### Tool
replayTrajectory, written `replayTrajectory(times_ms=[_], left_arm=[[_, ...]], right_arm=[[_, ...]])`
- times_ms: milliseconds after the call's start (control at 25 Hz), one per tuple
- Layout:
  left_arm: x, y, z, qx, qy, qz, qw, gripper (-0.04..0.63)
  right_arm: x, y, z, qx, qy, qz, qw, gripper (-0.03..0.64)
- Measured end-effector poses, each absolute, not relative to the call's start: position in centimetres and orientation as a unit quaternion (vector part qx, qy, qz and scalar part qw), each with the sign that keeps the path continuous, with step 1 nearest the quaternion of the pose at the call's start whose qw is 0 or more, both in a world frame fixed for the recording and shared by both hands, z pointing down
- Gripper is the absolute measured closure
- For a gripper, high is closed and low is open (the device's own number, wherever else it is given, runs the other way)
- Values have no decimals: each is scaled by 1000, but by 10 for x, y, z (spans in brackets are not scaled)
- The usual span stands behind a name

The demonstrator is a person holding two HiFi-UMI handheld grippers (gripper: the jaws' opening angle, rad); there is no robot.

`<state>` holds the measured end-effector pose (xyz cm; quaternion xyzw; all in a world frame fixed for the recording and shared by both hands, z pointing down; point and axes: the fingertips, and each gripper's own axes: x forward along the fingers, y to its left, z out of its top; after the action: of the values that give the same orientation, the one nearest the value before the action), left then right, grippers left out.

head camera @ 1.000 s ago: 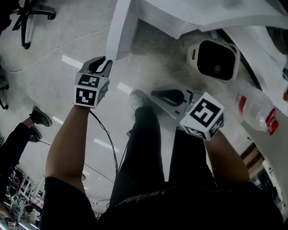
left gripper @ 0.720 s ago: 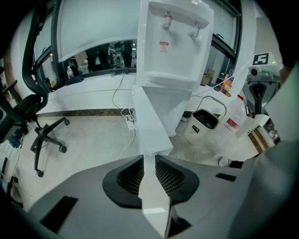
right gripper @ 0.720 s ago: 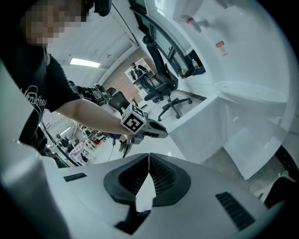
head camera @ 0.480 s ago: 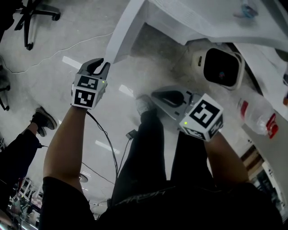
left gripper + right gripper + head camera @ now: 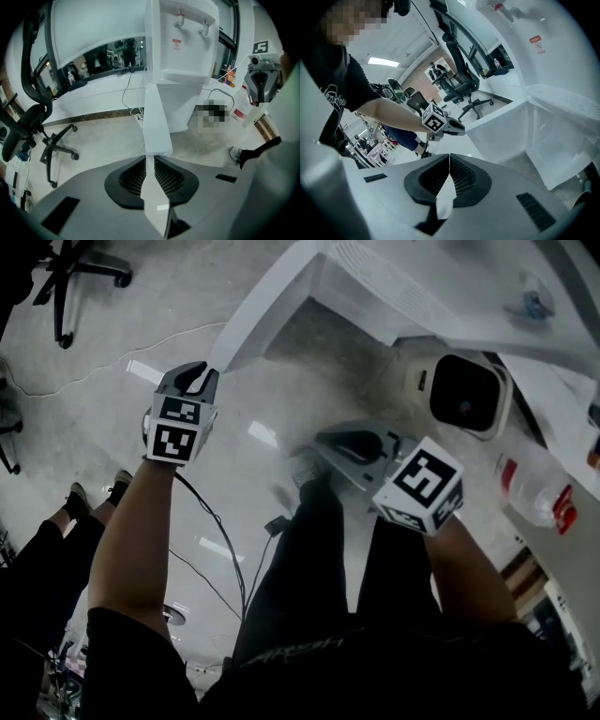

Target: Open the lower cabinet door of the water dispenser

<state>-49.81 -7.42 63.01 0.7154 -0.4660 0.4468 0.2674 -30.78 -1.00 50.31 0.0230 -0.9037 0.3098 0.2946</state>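
Observation:
The white water dispenser [image 5: 187,42] stands ahead with its lower cabinet door [image 5: 157,122] swung out towards me. My left gripper [image 5: 150,161] has the door's free edge between its jaws, which have just been closing onto it. In the head view that gripper [image 5: 202,371] sits at the door's [image 5: 272,306] lower corner. My right gripper [image 5: 319,435] hovers apart from the door over my legs, shut with nothing in it. Its own view shows its jaws [image 5: 449,159] pressed together, the open cabinet [image 5: 562,140] at the right and the left gripper [image 5: 457,127] at the door's end.
A white appliance with a dark round face [image 5: 464,390] and a plastic bottle [image 5: 534,474] lie right of the dispenser. An office chair [image 5: 28,122] stands at the left. A cable [image 5: 220,540] trails across the floor. Another person's legs [image 5: 56,531] are at the left.
The door has swung further out and lies more slanted in the head view, with my left gripper moving with it. The right gripper has shifted slightly. The bystander's feet have moved.

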Motion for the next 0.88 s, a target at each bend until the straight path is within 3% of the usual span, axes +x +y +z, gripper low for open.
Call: replayTrajectory(times_ms=[560,880], left_arm=[[-524,-88,631,700,-464,474,265,543],[-526,-77,580,694,-501,422,299,543]], right_arm=[[-329,-27,496,31,-905,293,308,601],[-334,-40,446,41,-916,277,288,601]])
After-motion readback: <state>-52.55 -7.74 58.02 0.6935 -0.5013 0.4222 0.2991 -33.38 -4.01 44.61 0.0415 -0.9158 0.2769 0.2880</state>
